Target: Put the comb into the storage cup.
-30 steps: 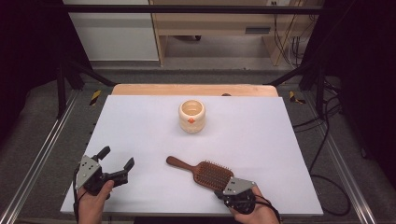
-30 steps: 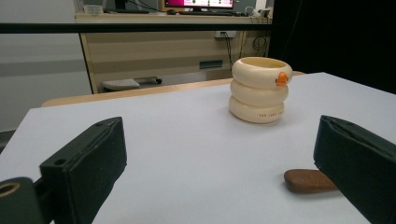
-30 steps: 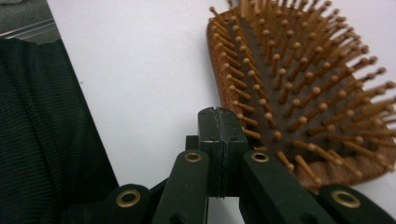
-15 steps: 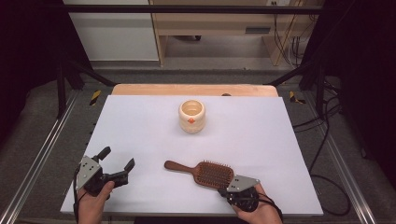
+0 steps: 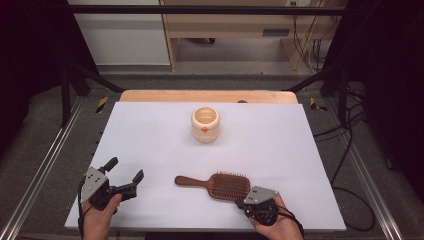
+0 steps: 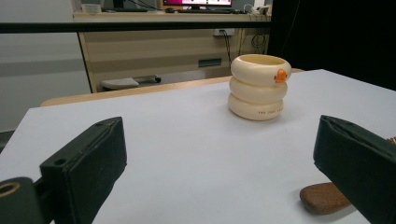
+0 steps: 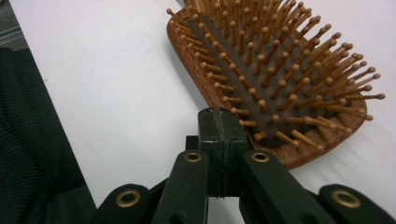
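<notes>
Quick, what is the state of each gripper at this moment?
Left gripper: open, holding nothing.
Right gripper: closed, jaws pressed together, at the edge of the hairbrush but not clamping it.

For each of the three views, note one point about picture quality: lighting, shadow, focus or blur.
High view: even light on the white table, dark surroundings, soft detail on the cup. Left gripper view: the cup is fairly sharp with a faint shadow at its base, while the near jaws are blurred. Right gripper view: the hairbrush bristles are crisp and the shut jaws slightly soft.
</notes>
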Available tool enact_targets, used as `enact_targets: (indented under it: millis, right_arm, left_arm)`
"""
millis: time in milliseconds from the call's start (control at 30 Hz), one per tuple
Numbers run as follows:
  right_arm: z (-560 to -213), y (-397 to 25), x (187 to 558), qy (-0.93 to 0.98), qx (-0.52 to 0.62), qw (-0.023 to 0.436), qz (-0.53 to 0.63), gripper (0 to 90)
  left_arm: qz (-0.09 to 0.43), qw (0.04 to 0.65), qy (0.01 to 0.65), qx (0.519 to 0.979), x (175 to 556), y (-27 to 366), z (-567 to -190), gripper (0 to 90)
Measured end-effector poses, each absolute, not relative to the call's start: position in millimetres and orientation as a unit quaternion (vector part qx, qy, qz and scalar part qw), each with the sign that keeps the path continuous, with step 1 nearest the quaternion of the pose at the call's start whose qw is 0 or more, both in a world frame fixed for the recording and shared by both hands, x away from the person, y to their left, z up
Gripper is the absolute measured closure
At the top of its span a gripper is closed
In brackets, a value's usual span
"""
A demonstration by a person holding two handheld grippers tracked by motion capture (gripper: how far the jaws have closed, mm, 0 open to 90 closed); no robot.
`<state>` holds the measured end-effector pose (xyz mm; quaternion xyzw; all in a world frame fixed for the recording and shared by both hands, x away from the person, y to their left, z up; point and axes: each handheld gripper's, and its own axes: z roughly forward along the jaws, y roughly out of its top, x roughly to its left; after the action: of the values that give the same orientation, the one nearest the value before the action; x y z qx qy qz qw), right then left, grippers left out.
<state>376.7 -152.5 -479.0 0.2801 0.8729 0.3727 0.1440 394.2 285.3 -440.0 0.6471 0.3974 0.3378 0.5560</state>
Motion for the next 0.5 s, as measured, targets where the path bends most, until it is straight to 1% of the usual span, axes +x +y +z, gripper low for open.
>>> enact_targets:
  millis: [500]
  right_arm:
    - [-477.0,-156.9,377.5,0.870,0.288,0.149,0.372,90.0]
  left_arm:
    - [0.336,0.551,0.394,0.655,394.5,282.3,-441.6,2.6]
